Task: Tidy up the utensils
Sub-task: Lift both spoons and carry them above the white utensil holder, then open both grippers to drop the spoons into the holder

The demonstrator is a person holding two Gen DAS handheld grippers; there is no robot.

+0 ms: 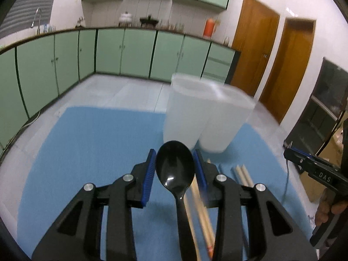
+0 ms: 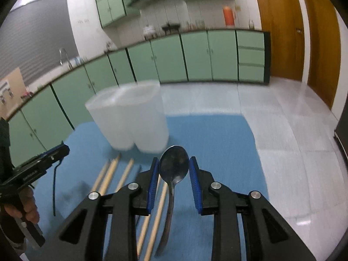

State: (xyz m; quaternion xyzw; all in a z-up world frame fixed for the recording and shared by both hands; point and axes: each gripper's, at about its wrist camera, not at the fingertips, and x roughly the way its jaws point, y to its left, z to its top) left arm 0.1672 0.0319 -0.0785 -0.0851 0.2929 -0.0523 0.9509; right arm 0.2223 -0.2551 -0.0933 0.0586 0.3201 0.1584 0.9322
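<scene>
Spoons are in hand on both sides: the left gripper is clamped across the bowl of a black spoon; the right gripper likewise grips a metal spoon, both above the blue mat. Judged step: carry to the white twin-compartment container; next, raise each spoon over the rim and release; chopsticks remain on the mat.

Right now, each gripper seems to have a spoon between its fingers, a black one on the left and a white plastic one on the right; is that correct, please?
Not quite: the right gripper frames a shiny metal spoon, not white plastic, as the right wrist view shows. The left gripper does frame a black spoon.
</scene>
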